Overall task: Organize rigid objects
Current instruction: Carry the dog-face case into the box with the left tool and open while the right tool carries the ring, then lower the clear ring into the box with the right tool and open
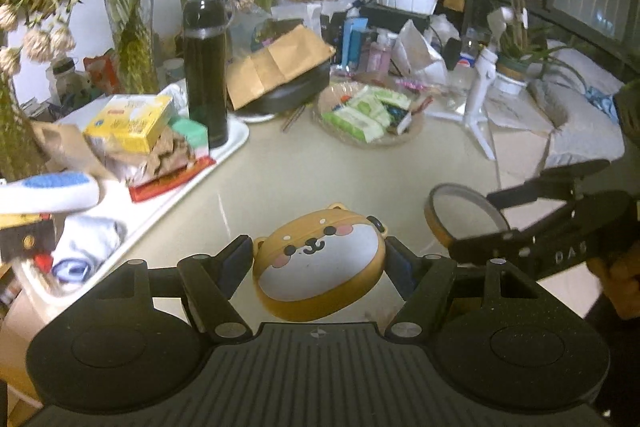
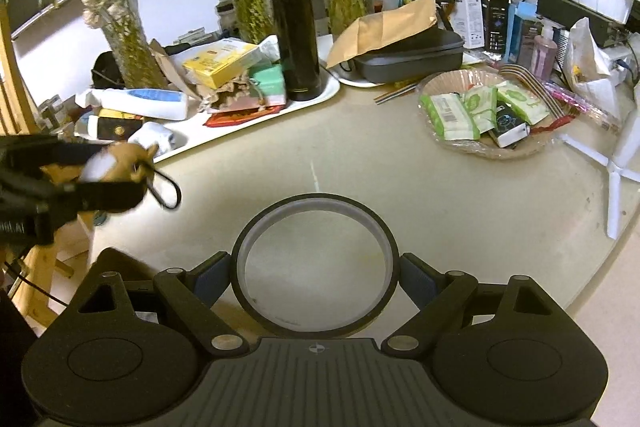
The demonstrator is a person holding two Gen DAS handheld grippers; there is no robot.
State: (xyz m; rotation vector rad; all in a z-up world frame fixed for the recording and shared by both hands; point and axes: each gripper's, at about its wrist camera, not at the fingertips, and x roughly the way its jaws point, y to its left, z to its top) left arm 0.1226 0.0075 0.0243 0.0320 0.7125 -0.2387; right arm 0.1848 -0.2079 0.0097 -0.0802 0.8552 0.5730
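Both my grippers are angled down over the tabletop: left gripper [image 1: 320, 263] clamped on a dog-face case [image 1: 318, 265], right gripper [image 2: 316, 273] squeezing a tape roll [image 2: 386, 227].

We read "DAS" in pale letters on the black body of the right gripper [image 1: 472, 227], off to the right of our left fingers. Print on the yellow box [image 1: 128, 123] and the packets ahead is too blurred to read.
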